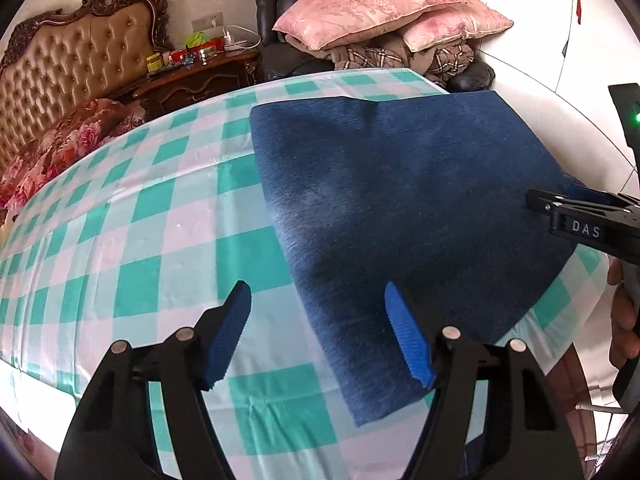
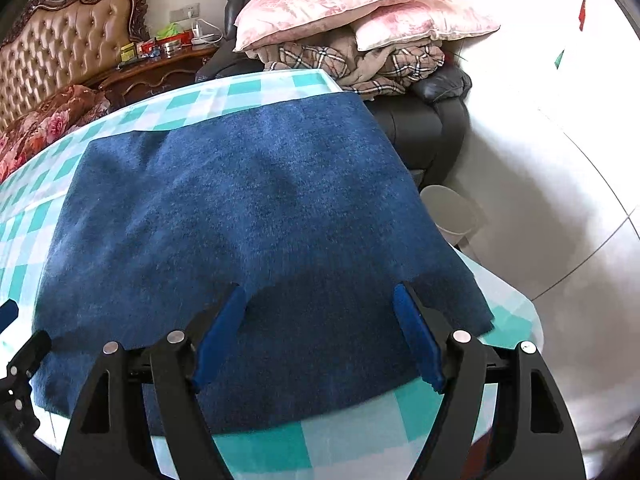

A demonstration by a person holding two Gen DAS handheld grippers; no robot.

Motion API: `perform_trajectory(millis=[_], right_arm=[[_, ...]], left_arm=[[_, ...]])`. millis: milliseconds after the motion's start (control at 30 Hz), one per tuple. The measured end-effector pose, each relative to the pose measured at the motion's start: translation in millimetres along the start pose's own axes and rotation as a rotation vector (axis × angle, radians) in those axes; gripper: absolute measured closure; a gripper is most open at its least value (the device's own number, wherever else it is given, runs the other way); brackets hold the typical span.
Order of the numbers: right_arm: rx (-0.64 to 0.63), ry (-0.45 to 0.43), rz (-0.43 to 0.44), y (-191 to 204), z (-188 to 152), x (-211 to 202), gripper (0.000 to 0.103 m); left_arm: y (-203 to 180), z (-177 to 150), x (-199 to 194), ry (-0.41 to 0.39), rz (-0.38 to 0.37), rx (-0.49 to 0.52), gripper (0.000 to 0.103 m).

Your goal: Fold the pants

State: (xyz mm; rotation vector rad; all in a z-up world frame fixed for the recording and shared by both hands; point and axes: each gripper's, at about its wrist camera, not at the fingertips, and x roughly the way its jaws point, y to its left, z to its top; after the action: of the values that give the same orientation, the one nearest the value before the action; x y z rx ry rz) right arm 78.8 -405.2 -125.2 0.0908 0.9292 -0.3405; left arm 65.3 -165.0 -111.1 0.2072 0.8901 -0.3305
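Note:
The blue pants lie folded into a flat rectangle on the green-and-white checked tablecloth. They also fill the right wrist view. My left gripper is open and empty, hovering over the pants' near left edge. My right gripper is open and empty above the pants' near edge. In the left wrist view the right gripper shows at the right side, over the pants' right edge. The left gripper's tip shows at the left edge of the right wrist view.
A pile of pink pillows and plaid blankets sits on a dark armchair behind the table. A tufted headboard and cluttered nightstand stand at back left. A white bin is on the floor at right.

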Motion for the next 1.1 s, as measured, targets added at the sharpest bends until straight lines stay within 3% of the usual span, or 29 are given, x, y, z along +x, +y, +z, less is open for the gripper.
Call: perform_trajectory(millis=[267,467,567,633,700,800,967,1100], right_arm=[[-0.013,0.012,-0.016,-1,-17,-13,0.028],[-0.008,0.025,-0.020,-4,-26,-18,0.027],[0.000,0.033,-0.018,-6,-30,-20,0.027],[0.001,0.036,-0.017,-7,-32,-21,0.027],[-0.003,0.039,-0.018,-7,-35,-22,0.027],[-0.004,0.042,-0.017,-9,-38,-25,0.027],[0.000,0.048,-0.016,-14,-43,-28,0.027],[0.010,0.056,-0.015,-19,-44,-30,0.027]], left_arm=[[2,-3,-19,-0.022,-0.019,-0.011,0.033],[-1,-5,-30,-0.028,-0.078,-0.021,0.032],[-7,-4,-35,-0.041,-0.110,-0.013,0.022],[-9,0,-37,-0.043,-0.151,-0.020,0.009],[-10,10,-38,-0.049,-0.166,-0.039,0.002],[-15,36,-27,-0.067,-0.178,-0.048,0.002],[-51,94,12,-0.057,-0.202,0.080,0.002],[-96,147,60,-0.003,-0.230,0.163,0.002]])
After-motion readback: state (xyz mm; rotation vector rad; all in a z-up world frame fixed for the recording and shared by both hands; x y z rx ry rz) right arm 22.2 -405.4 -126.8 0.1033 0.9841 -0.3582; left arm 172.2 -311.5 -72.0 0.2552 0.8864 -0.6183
